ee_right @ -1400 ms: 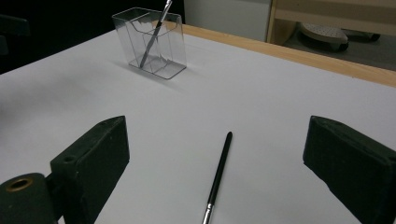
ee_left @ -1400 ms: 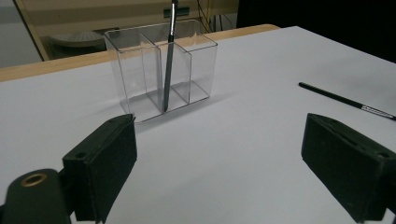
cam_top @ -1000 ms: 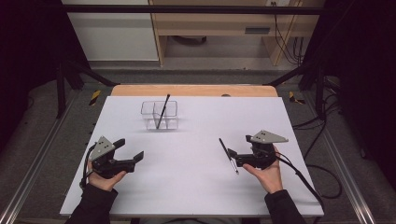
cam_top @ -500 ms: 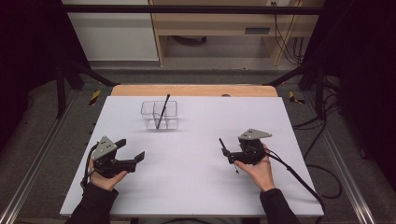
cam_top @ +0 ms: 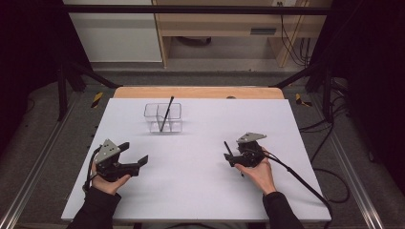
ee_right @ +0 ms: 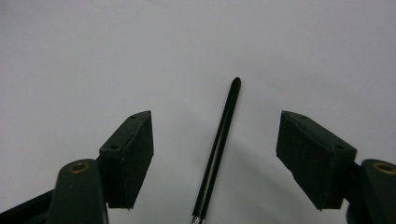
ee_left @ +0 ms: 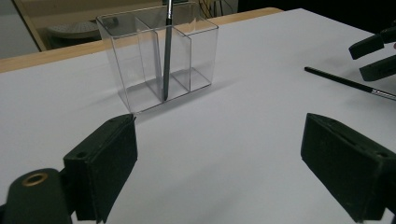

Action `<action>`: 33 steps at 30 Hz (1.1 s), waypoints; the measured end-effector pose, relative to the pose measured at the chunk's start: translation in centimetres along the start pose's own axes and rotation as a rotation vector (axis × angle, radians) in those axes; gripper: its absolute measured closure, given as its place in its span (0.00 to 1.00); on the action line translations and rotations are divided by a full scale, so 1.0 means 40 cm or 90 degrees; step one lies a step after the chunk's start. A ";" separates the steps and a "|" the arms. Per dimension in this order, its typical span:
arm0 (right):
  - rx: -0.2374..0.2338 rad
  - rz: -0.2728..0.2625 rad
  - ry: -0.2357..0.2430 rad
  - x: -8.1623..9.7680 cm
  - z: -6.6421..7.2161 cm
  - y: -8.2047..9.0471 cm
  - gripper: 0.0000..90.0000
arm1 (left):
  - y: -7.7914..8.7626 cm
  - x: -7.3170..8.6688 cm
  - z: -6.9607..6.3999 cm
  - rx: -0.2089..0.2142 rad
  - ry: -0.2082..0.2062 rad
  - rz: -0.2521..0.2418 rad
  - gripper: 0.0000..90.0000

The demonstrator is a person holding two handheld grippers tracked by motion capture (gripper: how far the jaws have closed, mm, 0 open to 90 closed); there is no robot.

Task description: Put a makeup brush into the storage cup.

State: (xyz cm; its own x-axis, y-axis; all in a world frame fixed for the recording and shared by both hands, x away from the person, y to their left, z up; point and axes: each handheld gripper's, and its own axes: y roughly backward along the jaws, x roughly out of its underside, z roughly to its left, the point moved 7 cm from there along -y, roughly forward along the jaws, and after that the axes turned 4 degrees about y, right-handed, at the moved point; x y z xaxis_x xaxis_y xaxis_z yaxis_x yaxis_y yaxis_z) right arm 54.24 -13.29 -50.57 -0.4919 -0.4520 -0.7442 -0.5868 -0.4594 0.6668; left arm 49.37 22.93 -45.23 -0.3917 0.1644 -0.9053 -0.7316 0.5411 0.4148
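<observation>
The right gripper straddles a black pen lying flat on the white table; its jaws have just been closing, yet both pads stand clear of the shaft. To grip well, it should keep the pen centred and square between the pads, then pinch evenly. The left gripper rests spread and empty. Farther off, the clear organiser holds another pen upright.
</observation>
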 end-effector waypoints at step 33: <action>-0.008 0.084 0.007 0.043 0.003 -0.024 0.88 | -0.003 0.003 -0.004 0.002 -0.002 0.008 0.13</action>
State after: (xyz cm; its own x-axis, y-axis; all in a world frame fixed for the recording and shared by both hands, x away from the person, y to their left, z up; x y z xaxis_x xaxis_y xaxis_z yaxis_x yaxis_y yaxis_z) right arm 53.89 -13.52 -52.48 -0.5568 -0.5172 -0.6500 -0.5100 -0.4047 0.7590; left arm 49.34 22.76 -45.38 -0.3987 0.1739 -0.9004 -0.7246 0.5421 0.4256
